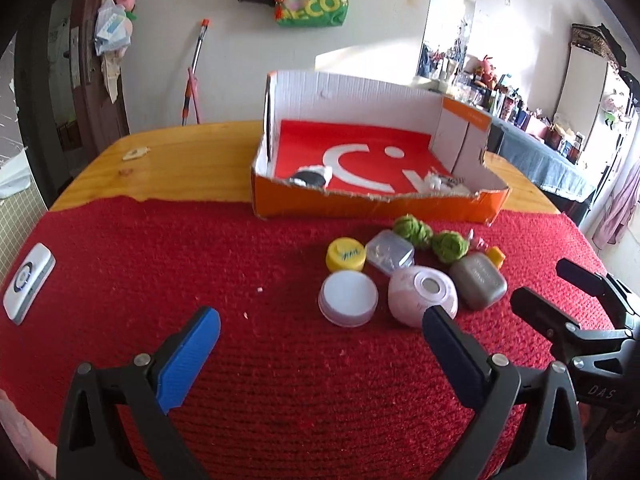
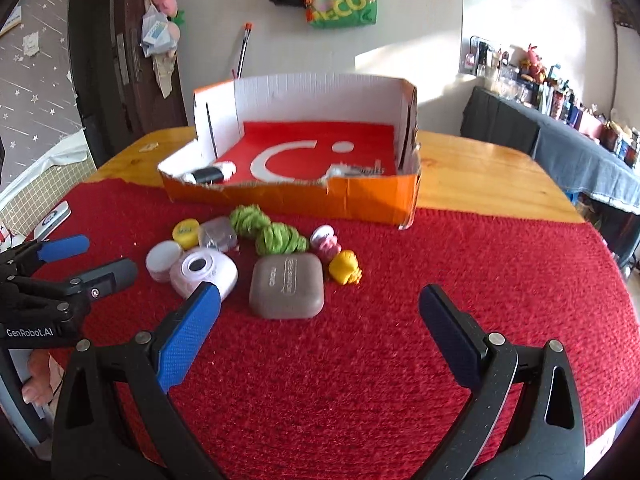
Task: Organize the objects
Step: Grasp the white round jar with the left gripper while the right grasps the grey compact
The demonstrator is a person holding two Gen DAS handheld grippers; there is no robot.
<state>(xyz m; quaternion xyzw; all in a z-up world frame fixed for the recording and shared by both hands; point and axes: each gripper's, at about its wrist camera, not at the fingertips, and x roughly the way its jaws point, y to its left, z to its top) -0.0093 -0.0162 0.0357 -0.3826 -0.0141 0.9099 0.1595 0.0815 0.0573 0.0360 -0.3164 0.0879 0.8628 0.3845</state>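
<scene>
While both grippers hover over the red knitted mat (image 2: 460, 264) with fingers spread wide and holding nothing, the left gripper (image 1: 320, 330) sits left of the right gripper (image 2: 319, 304). Small objects cluster on the mat just near of the orange cardboard box (image 2: 372, 200): a grey rounded-square case (image 2: 286, 291) lying flat, a pink round device (image 2: 204, 272) touching a white-lidded jar (image 2: 162, 258), a yellow cap (image 2: 186, 232), a clear plastic case (image 2: 218, 234), two green yarn balls (image 2: 268, 230) side by side in a left-right row, and a yellow toy (image 2: 346, 266). On the wooden table (image 2: 480, 180), the box runs left to right, its torn low wall facing near.
</scene>
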